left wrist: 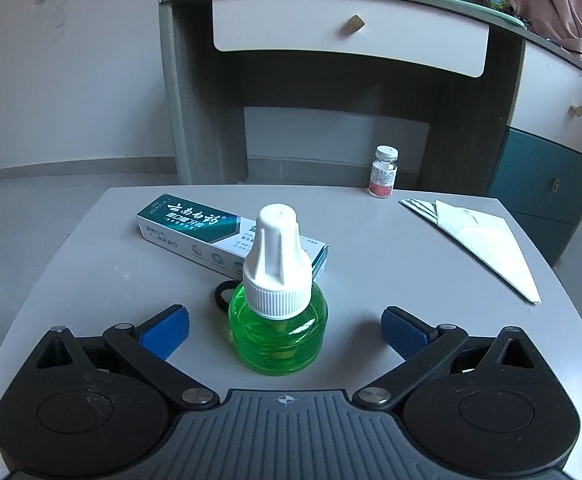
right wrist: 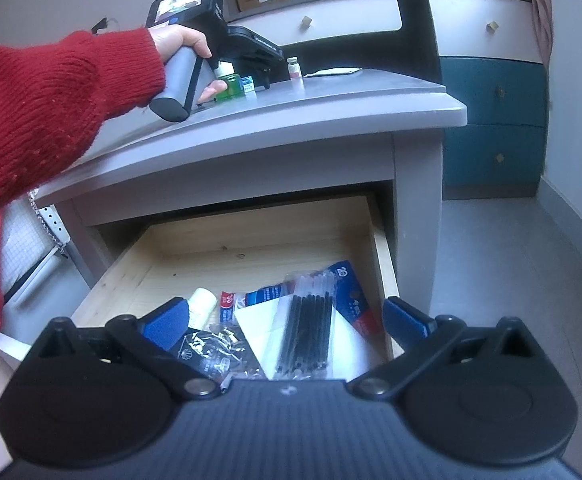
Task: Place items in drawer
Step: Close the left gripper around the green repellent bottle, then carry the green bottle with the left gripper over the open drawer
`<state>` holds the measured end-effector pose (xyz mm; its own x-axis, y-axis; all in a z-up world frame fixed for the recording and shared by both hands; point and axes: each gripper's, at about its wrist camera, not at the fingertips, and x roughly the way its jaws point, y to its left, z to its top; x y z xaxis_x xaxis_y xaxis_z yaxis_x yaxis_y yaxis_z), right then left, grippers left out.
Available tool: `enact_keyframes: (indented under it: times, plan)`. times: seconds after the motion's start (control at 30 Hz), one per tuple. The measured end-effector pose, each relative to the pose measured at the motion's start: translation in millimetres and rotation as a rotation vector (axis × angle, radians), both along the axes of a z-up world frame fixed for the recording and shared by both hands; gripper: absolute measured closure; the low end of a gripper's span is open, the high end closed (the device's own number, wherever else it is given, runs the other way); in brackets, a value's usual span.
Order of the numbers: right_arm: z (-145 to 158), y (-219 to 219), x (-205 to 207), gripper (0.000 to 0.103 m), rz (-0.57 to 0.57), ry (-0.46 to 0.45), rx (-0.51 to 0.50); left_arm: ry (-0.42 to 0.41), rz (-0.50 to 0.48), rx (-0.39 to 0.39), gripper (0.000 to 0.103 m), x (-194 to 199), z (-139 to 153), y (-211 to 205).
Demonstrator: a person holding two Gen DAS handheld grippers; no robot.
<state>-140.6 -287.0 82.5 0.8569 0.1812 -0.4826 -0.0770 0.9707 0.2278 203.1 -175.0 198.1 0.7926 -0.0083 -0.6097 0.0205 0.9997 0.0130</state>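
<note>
A green liquid bottle [left wrist: 278,336] with a tall white cap stands on the grey table [left wrist: 91,280], between the blue pads of my left gripper [left wrist: 285,330]. Those pads stand wide of the glass on both sides and do not touch it. Behind the bottle lie a teal toothpaste box [left wrist: 195,228] and a black ring [left wrist: 224,294]. A small vial [left wrist: 383,172] stands at the far edge, and a folded white packet [left wrist: 487,240] lies to the right. My right gripper [right wrist: 287,320] hangs open and empty over the open wooden drawer [right wrist: 251,232].
The drawer holds a pack of black pens [right wrist: 307,332], a white roll [right wrist: 203,304], a foil packet [right wrist: 219,348] and a red-blue pack [right wrist: 351,292]. A red sleeve [right wrist: 51,100] reaches over the tabletop. A desk with white drawers [left wrist: 347,28] stands behind.
</note>
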Motion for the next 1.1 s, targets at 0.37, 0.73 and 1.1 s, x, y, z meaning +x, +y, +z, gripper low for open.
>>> enact_keyframes:
  times: [0.37, 0.73, 1.1]
  plan:
    - [1, -1, -1, 0.000, 0.003, -0.004, -0.003, -0.054, 0.026, 0.086, 0.058, -15, 7, -6]
    - [5, 2, -6, 0.000, 0.015, -0.033, -0.014, -0.109, -0.003, 0.115, 0.058, -50, 23, -8]
    - [10, 6, -19, 0.000, 0.014, -0.071, -0.021, -0.182, -0.022, 0.140, 0.058, -117, 57, 7]
